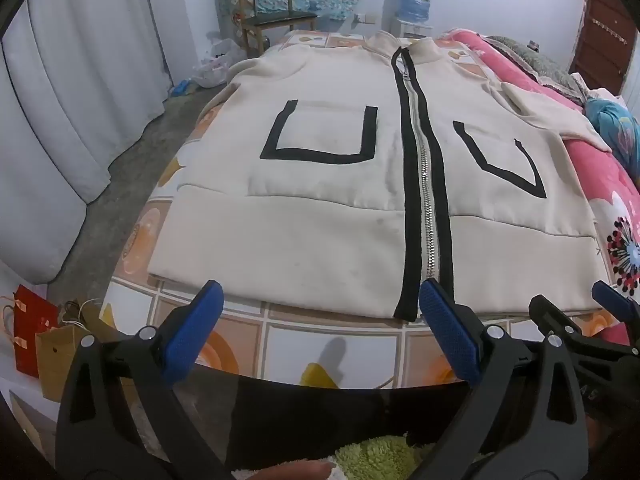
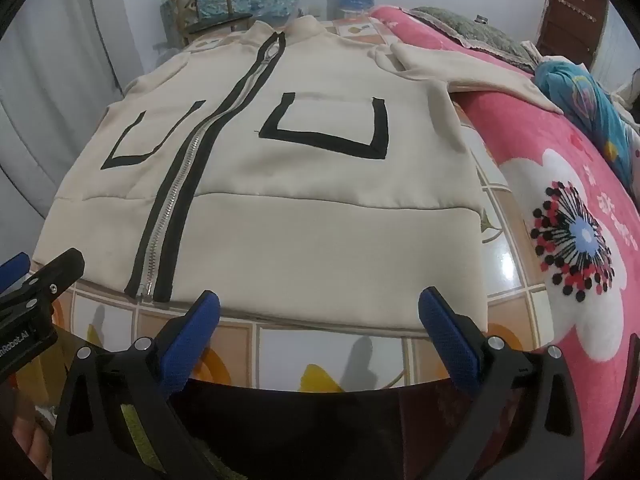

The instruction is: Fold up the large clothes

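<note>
A large cream jacket (image 1: 320, 208) with a black-edged zipper and two black-outlined pockets lies flat, front up, on a bed covered by a tiled-pattern sheet (image 1: 320, 344). Its collar points away and its hem is nearest me. My left gripper (image 1: 320, 300) hovers open just short of the hem, left of the zipper's lower end. In the right wrist view the same jacket (image 2: 320, 240) fills the frame. My right gripper (image 2: 320, 304) is open above the hem on the jacket's right half. Nothing sits between either pair of fingers. One sleeve (image 2: 460, 68) lies across the pink blanket.
A pink flowered blanket (image 2: 568, 216) and a blue pillow (image 2: 592, 108) lie along the bed's right side. White curtains (image 1: 72, 112) hang on the left above a concrete floor, with paper bags (image 1: 40, 336) near the bed's corner. A chair (image 1: 272, 12) and water dispenser (image 1: 416, 4) stand beyond.
</note>
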`<state>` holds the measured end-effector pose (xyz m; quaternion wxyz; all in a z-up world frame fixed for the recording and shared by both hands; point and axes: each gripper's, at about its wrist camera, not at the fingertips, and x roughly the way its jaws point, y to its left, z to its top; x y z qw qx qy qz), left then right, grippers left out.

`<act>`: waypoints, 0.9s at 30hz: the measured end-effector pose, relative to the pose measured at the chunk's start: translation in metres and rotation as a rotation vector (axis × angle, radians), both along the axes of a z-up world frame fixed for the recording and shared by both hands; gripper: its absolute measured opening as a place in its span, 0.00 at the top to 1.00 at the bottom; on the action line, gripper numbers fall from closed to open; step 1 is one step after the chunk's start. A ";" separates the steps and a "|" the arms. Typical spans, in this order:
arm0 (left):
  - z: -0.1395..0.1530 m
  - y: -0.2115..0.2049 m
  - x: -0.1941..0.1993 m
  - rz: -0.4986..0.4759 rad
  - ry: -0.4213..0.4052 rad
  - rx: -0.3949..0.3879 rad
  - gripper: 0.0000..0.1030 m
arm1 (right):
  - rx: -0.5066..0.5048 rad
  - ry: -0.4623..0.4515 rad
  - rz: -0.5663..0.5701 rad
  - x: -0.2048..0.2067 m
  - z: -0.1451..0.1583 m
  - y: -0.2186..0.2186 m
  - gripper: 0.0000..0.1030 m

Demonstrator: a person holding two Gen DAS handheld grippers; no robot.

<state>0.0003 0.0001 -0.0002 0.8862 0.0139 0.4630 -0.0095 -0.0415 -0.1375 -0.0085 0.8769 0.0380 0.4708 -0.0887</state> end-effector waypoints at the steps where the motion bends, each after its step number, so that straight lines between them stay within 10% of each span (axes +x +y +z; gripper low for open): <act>1: 0.000 0.000 0.000 -0.001 -0.002 -0.002 0.08 | -0.001 -0.001 -0.001 0.000 0.000 0.000 0.06; 27: 0.000 0.000 0.000 0.000 -0.003 -0.006 0.08 | 0.005 -0.006 -0.004 -0.001 0.002 0.002 0.06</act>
